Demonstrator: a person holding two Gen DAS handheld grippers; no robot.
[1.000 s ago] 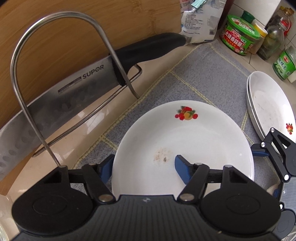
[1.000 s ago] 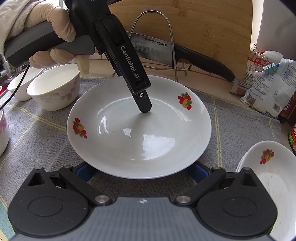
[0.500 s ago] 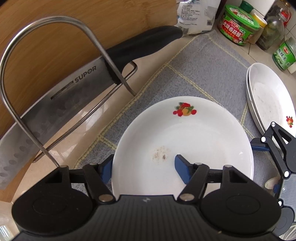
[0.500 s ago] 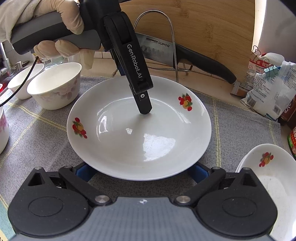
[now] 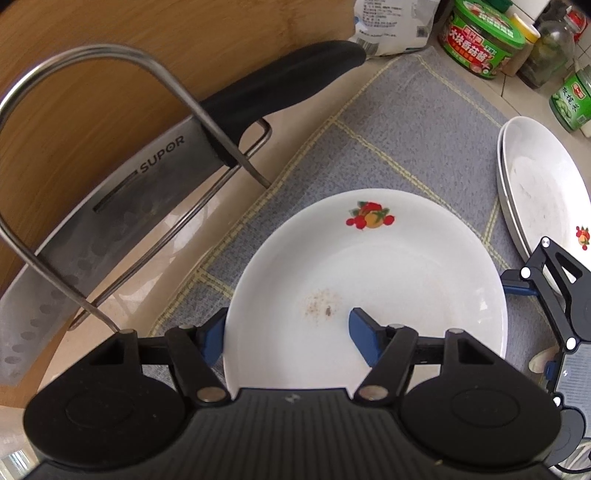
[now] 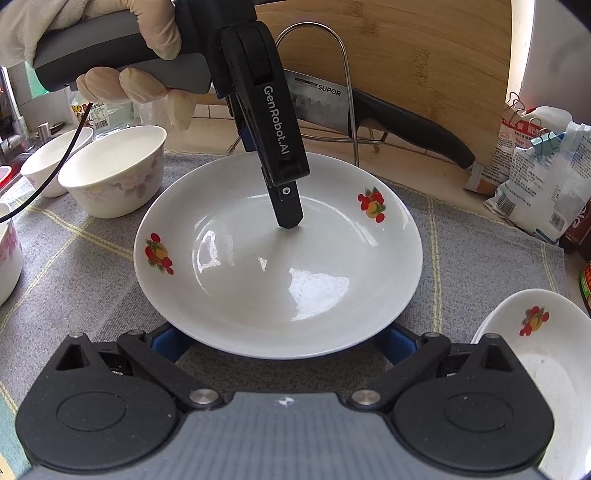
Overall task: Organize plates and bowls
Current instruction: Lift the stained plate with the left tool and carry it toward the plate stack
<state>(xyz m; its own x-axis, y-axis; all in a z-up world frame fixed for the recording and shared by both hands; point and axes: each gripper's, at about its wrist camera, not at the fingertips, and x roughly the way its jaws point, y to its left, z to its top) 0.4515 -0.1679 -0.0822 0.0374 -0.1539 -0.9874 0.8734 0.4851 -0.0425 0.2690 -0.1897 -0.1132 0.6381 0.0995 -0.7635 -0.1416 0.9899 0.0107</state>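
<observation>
Plate on grey checked mat

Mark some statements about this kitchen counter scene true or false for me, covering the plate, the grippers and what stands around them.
1. The left gripper has one finger inside the plate and one outside its rim. True.
2. A knife sits in the wire rack in front of the wooden board. True.
3. The plate is plain white. False: it bears fruit motifs on its rim.
4. In the right wrist view, the bowls stand right of the plate. False: they stand to its left.
5. The right gripper is shut. False: its jaws stand wide open at the plate's near edge.
</observation>
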